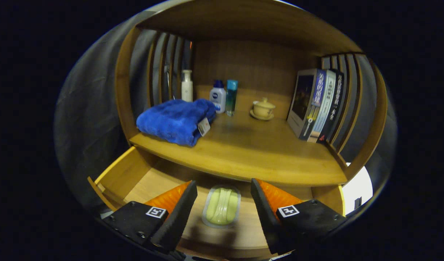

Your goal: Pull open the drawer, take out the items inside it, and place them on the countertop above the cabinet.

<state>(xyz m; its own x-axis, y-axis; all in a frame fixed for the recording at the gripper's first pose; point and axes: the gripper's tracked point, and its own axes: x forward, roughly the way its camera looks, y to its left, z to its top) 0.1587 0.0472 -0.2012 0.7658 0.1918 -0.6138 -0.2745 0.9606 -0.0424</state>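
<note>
Gripper view: drawer (116,177) open; pale green packet (222,206) lies on its floor near front edge, between the fingers. Gripper (223,203) jaws wide, empty. Blue towel (175,121) at countertop (243,152) left front corner. Risk: flat packet slips if pinch is shallow.

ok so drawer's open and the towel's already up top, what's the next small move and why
Probably lower the gripper straight down over the pale green packet and close on it. The fingers stand open with the packet between them on the floor of the open drawer, and it's the one item seen there. The blue towel already lies on the countertop.
</note>
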